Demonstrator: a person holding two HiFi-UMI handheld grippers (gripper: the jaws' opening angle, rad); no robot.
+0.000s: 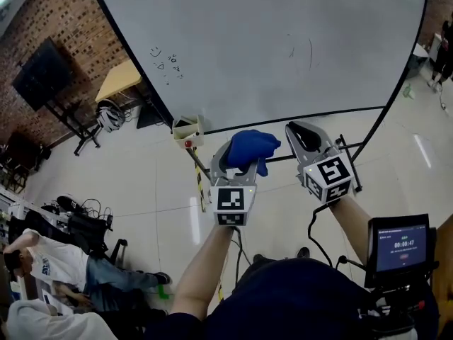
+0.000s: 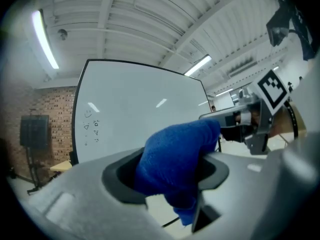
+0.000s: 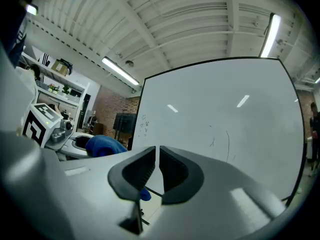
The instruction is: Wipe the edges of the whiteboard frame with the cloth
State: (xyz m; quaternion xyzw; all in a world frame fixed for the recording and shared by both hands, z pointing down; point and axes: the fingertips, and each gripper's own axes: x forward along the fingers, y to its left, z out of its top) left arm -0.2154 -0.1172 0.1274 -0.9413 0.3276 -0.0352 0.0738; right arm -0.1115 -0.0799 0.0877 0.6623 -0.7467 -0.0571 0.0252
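To your left, the whiteboard [image 1: 269, 41] carries small scribbles [image 1: 168, 62]: a smiley, the rest unreadable. Your left claw [image 1: 239, 163] is clamped on the blue cloth [image 1: 251, 146], just below the frame's bottom edge [image 1: 318, 113]. Your right claw [image 1: 301, 129] is pressed together, empty. A small screen [image 1: 401, 243] sits far right.

A bunched blue terry cloth [image 1: 251, 147] is pinched in the left tool [image 1: 241, 156], near the bottom edge of the thin black frame [image 1: 304, 116] around the large upright whiteboard [image 1: 269, 41], which bears faint scribbles.
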